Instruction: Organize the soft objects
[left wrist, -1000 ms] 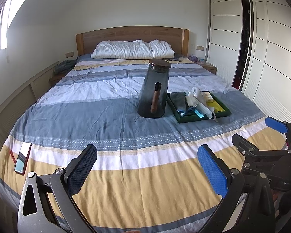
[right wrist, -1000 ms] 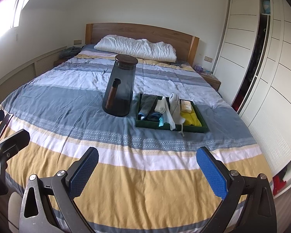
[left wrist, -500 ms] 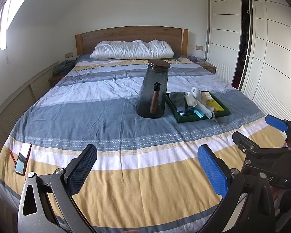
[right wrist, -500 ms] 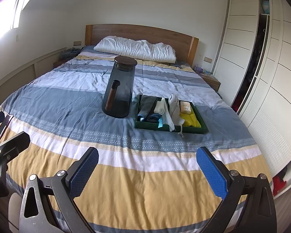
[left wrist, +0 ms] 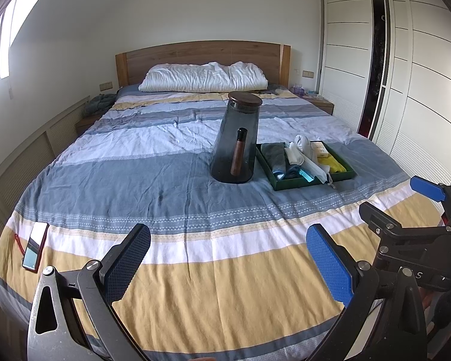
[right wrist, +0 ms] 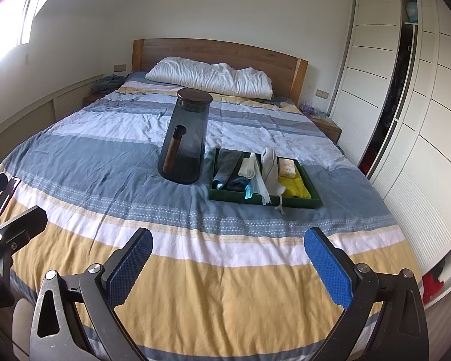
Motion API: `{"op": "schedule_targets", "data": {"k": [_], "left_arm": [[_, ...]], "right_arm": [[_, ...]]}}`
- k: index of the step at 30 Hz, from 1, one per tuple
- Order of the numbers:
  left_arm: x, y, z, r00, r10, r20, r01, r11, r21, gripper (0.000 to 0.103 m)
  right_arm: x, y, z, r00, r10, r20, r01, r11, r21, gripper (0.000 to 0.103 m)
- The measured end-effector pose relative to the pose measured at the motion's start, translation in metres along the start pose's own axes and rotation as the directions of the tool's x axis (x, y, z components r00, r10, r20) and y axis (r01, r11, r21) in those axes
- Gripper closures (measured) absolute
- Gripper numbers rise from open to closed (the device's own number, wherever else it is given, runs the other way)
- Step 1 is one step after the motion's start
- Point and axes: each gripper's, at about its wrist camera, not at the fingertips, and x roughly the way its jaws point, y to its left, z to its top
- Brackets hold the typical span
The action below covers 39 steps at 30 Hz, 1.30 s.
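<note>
A dark green tray (left wrist: 294, 184) (right wrist: 225, 196) sits on the striped bed and holds several soft items: grey cloths (right wrist: 228, 165), white socks (right wrist: 269, 162), a yellow cloth (right wrist: 294, 187) and a small yellow pack (right wrist: 286, 167). A tall smoky glass jar (left wrist: 237, 141) (right wrist: 187, 138) with a wooden-handled tool inside stands just left of the tray. My left gripper (left wrist: 227, 266) is open and empty over the foot of the bed. My right gripper (right wrist: 227, 266) is open and empty, also near the foot, well short of the tray.
A phone (left wrist: 34, 246) lies at the bed's left front edge. A white pillow (left wrist: 204, 77) lies by the wooden headboard. White wardrobes (right wrist: 406, 96) line the right wall. A low cabinet (left wrist: 30, 156) runs along the left wall. The right gripper's body (left wrist: 421, 234) shows at right.
Both grippers have drifted slightly back from the tray and jar; both stay open and empty. Nothing on the bed has moved.
</note>
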Motion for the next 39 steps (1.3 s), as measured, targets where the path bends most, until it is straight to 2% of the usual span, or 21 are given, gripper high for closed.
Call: {"op": "schedule_targets", "data": {"k": [39], "left_arm": [[-0.0029, -0.0010, 0.0006, 1.000, -0.007, 0.001, 0.007, 1.000, 0.003, 0.001]], "right_arm": [[-0.0077, -0.0036, 0.0047, 1.000, -0.002, 0.019, 0.002, 1.000, -0.003, 0.000]]}}
